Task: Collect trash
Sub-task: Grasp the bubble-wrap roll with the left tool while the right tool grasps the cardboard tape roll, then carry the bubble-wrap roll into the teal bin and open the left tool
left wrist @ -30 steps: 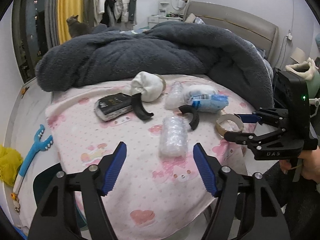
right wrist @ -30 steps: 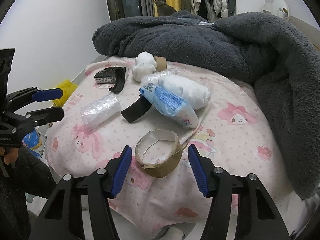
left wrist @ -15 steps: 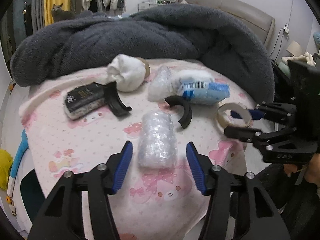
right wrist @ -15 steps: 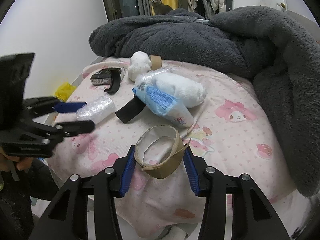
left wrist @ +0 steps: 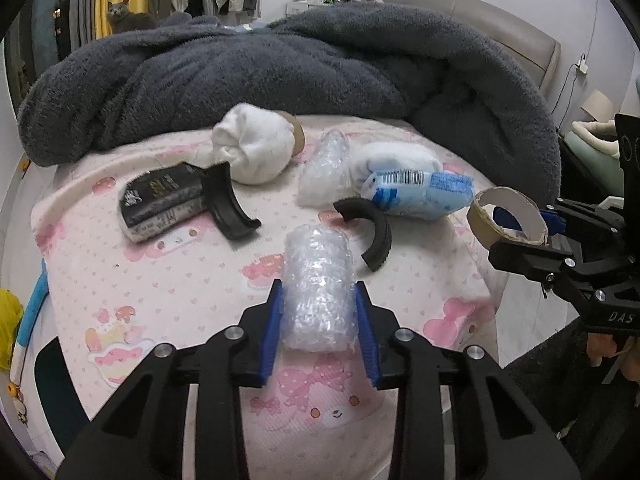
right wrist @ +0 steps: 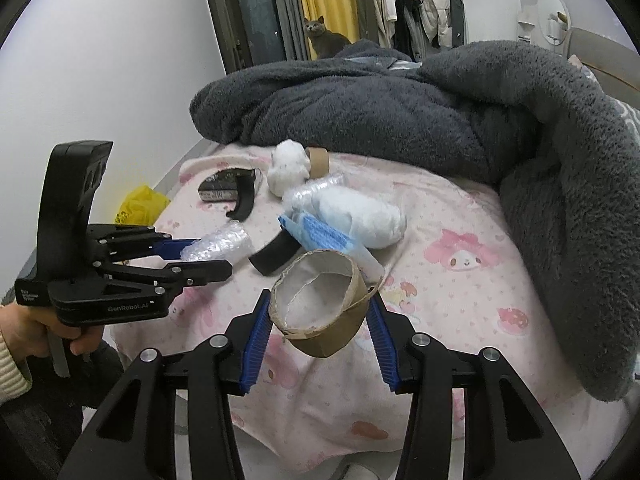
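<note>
pink cartoon-print bed sheet [left wrist: 168, 280] with a heaped dark grey fleece blanket [left wrist: 280, 80] behind, and a grey cat [left wrist: 120, 12] watching from the yellow curtain. left gripper [left wrist: 318, 322] is clamped on a clear bubble-wrap roll [left wrist: 318, 284] lying on the sheet. right gripper [right wrist: 316, 326] is clamped on a brown cardboard tape ring [right wrist: 320, 304], held off the bed. white wads, a blue wipes packet [left wrist: 420, 194] and curved black plastic pieces [left wrist: 370, 232] lie between.

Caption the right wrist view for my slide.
Right gripper clamps a cardboard tape core; left gripper grips bubble wrap.
</note>
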A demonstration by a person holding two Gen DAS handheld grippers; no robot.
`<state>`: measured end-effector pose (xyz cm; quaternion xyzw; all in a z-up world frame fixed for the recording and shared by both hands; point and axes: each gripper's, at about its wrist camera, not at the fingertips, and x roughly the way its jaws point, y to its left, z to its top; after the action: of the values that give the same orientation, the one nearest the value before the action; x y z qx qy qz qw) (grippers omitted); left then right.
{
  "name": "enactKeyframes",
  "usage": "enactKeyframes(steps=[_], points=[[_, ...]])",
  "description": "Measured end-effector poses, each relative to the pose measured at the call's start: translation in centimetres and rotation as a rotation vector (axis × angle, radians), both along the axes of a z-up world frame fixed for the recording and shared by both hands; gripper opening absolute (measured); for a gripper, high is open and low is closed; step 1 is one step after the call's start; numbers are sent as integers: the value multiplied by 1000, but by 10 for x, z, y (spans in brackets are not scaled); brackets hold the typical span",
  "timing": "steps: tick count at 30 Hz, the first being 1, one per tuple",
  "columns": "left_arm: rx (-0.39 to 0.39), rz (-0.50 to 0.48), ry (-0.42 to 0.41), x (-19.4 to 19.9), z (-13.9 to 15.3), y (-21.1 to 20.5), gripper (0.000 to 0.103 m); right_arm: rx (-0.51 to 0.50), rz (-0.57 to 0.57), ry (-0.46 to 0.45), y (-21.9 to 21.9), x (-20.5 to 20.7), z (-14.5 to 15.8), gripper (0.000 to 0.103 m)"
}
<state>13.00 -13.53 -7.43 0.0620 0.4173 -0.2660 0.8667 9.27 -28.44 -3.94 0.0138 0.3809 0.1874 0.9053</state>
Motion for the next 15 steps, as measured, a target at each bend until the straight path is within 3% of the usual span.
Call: enactKeyframes(steps=[4,15], points=[[-35,18,-40,-3,12,10,37,10,5,-18,7,3,7,48],[-30,165,-82,-3,21,65,37,19,40,-44,50,14,19,48]])
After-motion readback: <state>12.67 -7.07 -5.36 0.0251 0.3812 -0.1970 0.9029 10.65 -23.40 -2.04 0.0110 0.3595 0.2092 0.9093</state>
